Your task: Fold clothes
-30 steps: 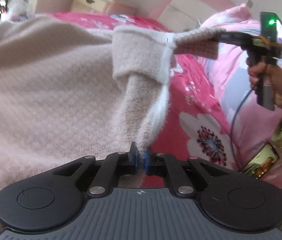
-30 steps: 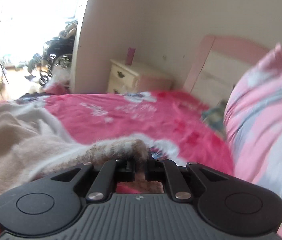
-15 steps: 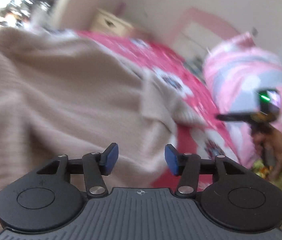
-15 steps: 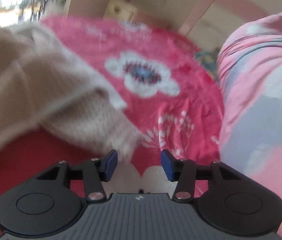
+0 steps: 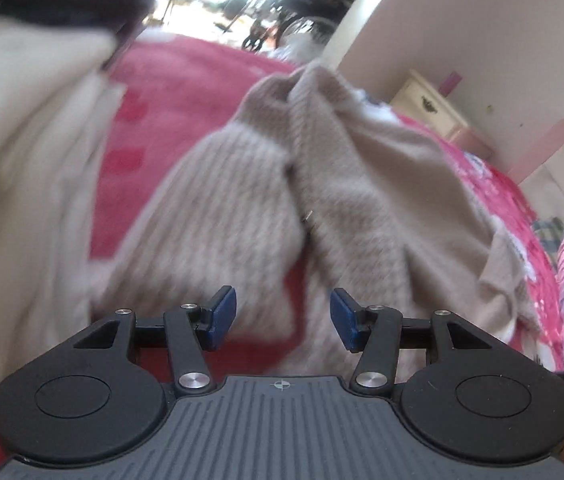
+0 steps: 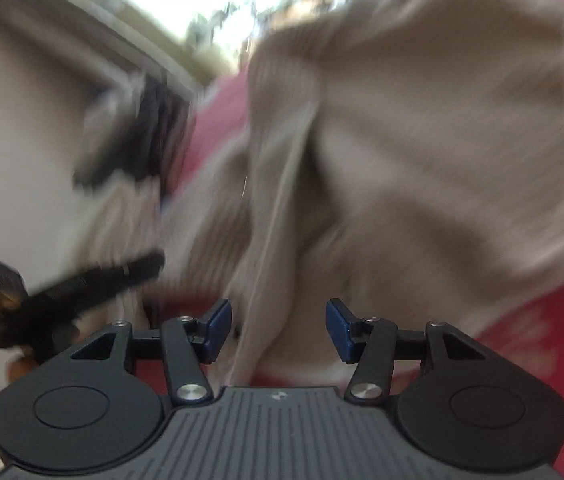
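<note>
I see beige ribbed knit sweater point(image 5: 362, 200) lying crumpled on red floral bedspread point(image 5: 186, 92). My left gripper point(image 5: 283, 318): blue-padded fingers point(image 5: 224, 312) parted, nothing between, sweater just beyond tips. My right gripper point(image 6: 278, 326): fingers point(image 6: 338, 330) apart and opening; sweater fold runs beneath gap, pads not pressing it. Right view heavily blurred. Cream nightstand point(image 5: 426, 106) against wall.

Both wrist cameras look steeply down along their jaws, close over the rumpled beige ribbed knit sweater point(image 5: 362, 200) on the red floral bedspread point(image 5: 186, 92), which both views share.
</note>
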`<state>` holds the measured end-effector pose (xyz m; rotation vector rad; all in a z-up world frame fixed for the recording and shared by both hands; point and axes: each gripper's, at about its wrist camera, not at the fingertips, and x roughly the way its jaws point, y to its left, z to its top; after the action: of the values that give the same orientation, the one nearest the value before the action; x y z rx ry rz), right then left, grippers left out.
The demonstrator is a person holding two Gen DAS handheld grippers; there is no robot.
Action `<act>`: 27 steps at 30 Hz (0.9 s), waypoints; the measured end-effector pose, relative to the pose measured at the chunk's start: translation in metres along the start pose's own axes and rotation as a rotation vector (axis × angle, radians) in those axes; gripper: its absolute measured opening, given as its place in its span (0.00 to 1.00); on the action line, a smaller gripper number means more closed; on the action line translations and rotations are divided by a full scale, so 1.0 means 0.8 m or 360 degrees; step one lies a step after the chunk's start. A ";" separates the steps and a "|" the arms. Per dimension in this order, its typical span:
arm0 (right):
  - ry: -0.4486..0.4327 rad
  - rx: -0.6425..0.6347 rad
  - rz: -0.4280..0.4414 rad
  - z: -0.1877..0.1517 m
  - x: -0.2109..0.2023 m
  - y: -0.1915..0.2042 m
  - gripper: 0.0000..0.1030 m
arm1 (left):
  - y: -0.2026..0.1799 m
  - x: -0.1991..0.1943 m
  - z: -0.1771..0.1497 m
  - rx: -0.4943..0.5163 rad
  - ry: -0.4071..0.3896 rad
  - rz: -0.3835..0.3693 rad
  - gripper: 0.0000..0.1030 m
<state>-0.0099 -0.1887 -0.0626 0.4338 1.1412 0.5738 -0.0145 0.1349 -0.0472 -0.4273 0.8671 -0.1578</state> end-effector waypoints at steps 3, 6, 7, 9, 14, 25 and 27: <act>0.0141 0.0003 -0.0031 -0.020 0.053 0.014 0.52 | 0.012 -0.001 -0.016 -0.0016 0.0030 -0.0008 0.50; 0.0151 -0.0062 -0.0032 -0.035 0.069 0.032 0.05 | 0.019 -0.001 -0.021 -0.0041 0.0032 -0.0039 0.50; 0.0134 -0.0084 -0.0036 -0.032 0.066 0.036 0.06 | 0.020 0.000 -0.020 -0.0040 0.0029 -0.0057 0.50; -0.0002 -0.0178 -0.0047 -0.013 0.032 0.050 0.05 | 0.021 0.000 -0.018 -0.0025 0.0010 -0.0097 0.50; -0.0510 -0.0312 -0.0157 0.073 -0.110 0.045 0.05 | 0.003 0.011 -0.019 0.0081 0.0013 -0.0267 0.51; -0.0631 0.0027 -0.0421 0.162 -0.160 -0.095 0.05 | -0.162 0.108 -0.057 0.0622 0.0214 -0.0557 0.69; -0.0600 0.0046 -0.0418 0.156 -0.152 -0.113 0.05 | -0.193 0.119 -0.066 0.0756 0.0221 -0.0516 0.74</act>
<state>0.0883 -0.3396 0.0161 0.3895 0.8271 0.2323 0.0119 -0.0494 -0.0791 -0.1075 0.8593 -0.6838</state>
